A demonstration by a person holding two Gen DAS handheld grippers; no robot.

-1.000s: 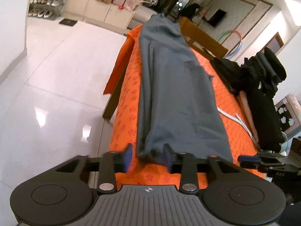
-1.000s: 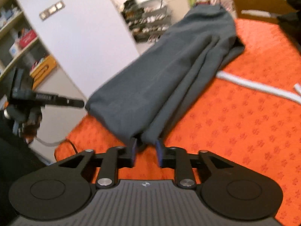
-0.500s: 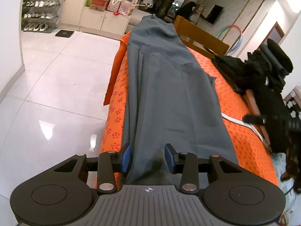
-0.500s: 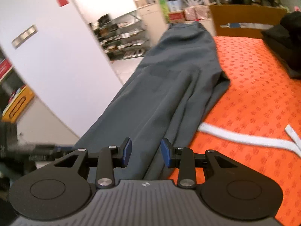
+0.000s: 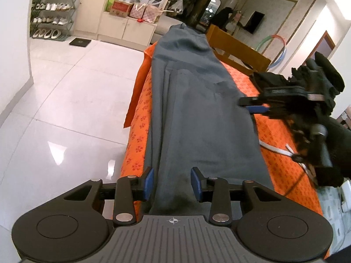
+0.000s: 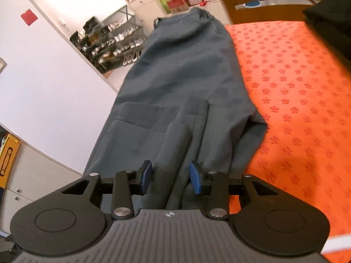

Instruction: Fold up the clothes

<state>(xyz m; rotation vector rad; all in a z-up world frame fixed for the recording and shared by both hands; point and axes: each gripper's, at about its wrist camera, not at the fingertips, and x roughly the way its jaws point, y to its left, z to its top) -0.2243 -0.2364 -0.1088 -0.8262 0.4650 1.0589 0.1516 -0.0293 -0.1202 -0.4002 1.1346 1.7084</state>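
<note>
Left wrist view, near to far. Left gripper (image 5: 172,183) in the foreground, blue pads (image 5: 148,183) spread w/ a gap between them; the near end of the grey trousers (image 5: 197,114) lies in that gap, but neither pad presses on the cloth. The trousers run lengthwise away from the camera along the left edge of the table, on an orange patterned tablecloth (image 5: 140,135); far end reaches the far edge of the table. At right, mid-distance: right gripper (image 5: 252,105) seen side-on, above the trousers' right edge; a black-sleeved arm (image 5: 333,153) behind it. A white strap (image 5: 274,146) lies on the cloth just beside the trousers' right edge. Beyond: dark clothes pile (image 5: 324,81), wooden chair (image 5: 237,50), white tiled floor (image 5: 54,109) at left, shoe rack (image 5: 52,19) and cabinet (image 5: 127,30) at the far wall.

Right wrist view, near to far. Right gripper (image 6: 171,180) w/ blue pads (image 6: 195,180) apart and closing; folds of the trousers (image 6: 182,83) lie between them, no pad pressing on the fabric as far as visible. A pocket seam shows on the left half of the garment. Tablecloth (image 6: 296,87) fills the right side; chair (image 6: 274,0) and shoe rack (image 6: 114,37) at the back; white wall (image 6: 54,65) at left.
</note>
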